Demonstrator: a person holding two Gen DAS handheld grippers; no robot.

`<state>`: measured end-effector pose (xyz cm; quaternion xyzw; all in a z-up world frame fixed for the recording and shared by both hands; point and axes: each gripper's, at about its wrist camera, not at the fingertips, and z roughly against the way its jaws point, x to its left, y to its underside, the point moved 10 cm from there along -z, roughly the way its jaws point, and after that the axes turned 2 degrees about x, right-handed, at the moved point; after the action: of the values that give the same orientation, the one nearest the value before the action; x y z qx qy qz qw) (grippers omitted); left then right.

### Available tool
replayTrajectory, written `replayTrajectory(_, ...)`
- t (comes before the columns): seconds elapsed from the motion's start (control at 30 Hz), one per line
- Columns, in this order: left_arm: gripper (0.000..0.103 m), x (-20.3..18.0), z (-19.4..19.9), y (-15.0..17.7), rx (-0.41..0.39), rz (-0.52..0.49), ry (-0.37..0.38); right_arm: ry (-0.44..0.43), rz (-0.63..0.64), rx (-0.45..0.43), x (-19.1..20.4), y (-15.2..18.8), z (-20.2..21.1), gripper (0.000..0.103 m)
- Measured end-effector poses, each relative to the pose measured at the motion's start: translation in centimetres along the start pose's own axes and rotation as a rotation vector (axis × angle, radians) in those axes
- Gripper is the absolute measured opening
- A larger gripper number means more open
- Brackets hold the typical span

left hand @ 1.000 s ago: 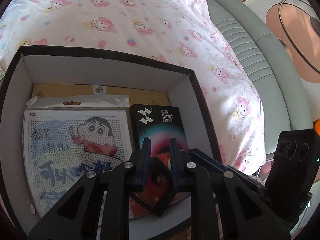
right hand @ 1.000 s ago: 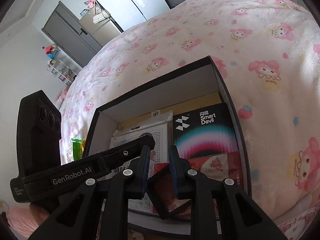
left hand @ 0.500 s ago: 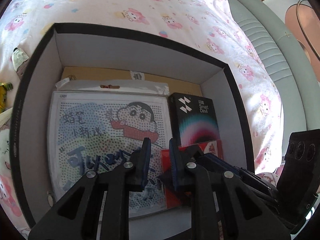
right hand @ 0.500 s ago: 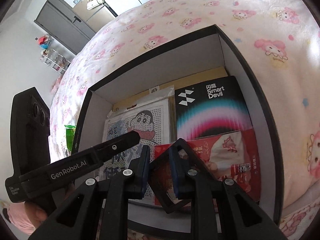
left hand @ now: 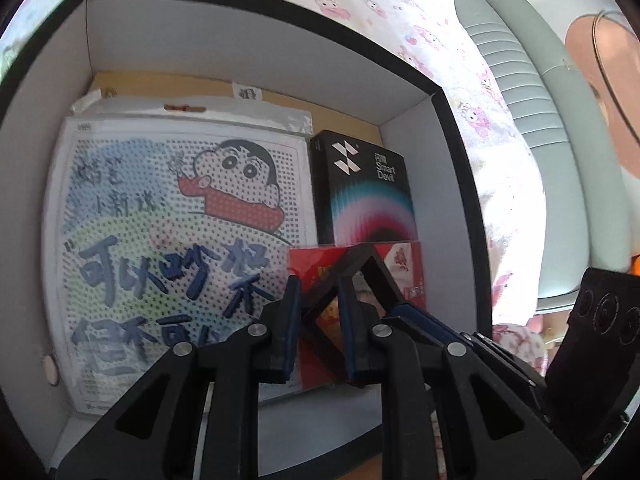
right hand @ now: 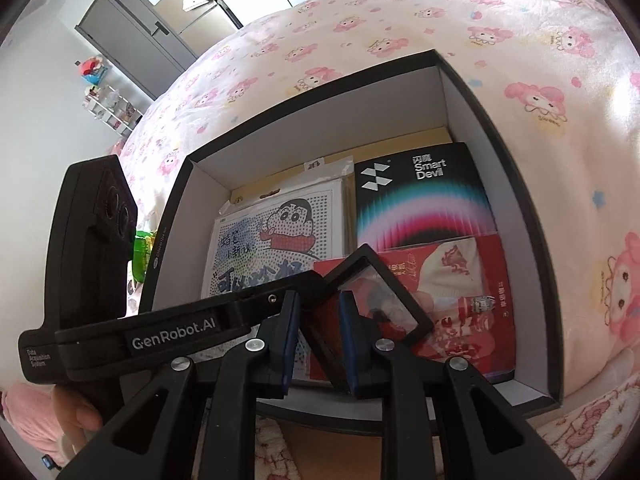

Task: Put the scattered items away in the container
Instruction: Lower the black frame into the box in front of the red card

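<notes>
I had both grippers over the open black box (right hand: 516, 208) on the bed. The right gripper (right hand: 319, 320) pinched one corner of a small black-framed clear case (right hand: 376, 300), its fingers closed on the frame. The left gripper (left hand: 318, 312) sat at the opposite corner; whether its fingers gripped I couldn't tell. The case hung tilted just above the red packet (right hand: 472, 292) inside the box. It looked light and stiff but slippery, so I judged the frame edges the safest hold.
</notes>
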<state>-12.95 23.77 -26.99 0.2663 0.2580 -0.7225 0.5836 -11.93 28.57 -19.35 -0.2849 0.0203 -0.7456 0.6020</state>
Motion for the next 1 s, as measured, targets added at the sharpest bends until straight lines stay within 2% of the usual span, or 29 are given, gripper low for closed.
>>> replayTrajectory(0.07,0.016,0.2,0.0,0.3,0.025,0.05,0.073,-0.008,-0.009,-0.007,-0.3,-0.1,0.5,0.018)
replayTrajectory(0.23,0.016,-0.6,1.1,1.0,0.002,0.0,0.062,-0.008,-0.036,-0.026,-1.2,-0.4,1.4,0.018)
replayTrajectory(0.4,0.016,-0.8,1.5,1.0,-0.014,0.016,0.076,-0.01,-0.045,-0.038,-1.8,-1.0,2.0,0.018)
replayTrajectory(0.57,0.016,-0.3,2.0,1.4,-0.025,0.008,0.024,-0.015,-0.028,-0.026,-1.9,-1.6,1.8,0.018)
replayTrajectory(0.67,0.016,0.2,1.8,2.0,-0.007,0.019,0.032,0.011,-0.025,-0.027,-2.4,-2.2,1.2,0.018)
replayTrajectory(0.77,0.016,1.1,1.7,2.2,-0.006,0.022,-0.015,0.02,-0.011,-0.002,-2.3,-3.1,0.1,0.018)
replayTrajectory(0.83,0.016,1.1,2.0,2.3,0.002,0.034,0.003,0.017,0.008,0.016,-1.8,-3.7,-0.9,0.018)
replayTrajectory(0.93,0.031,0.9,3.1,3.3,-0.016,0.01,0.027,0.008,0.026,0.052,-1.3,-3.7,-2.4,0.018)
replayTrajectory(1.0,0.031,1.5,3.4,4.1,-0.02,-0.016,-0.027,0.024,0.027,0.076,-1.7,-3.4,-3.3,0.018)
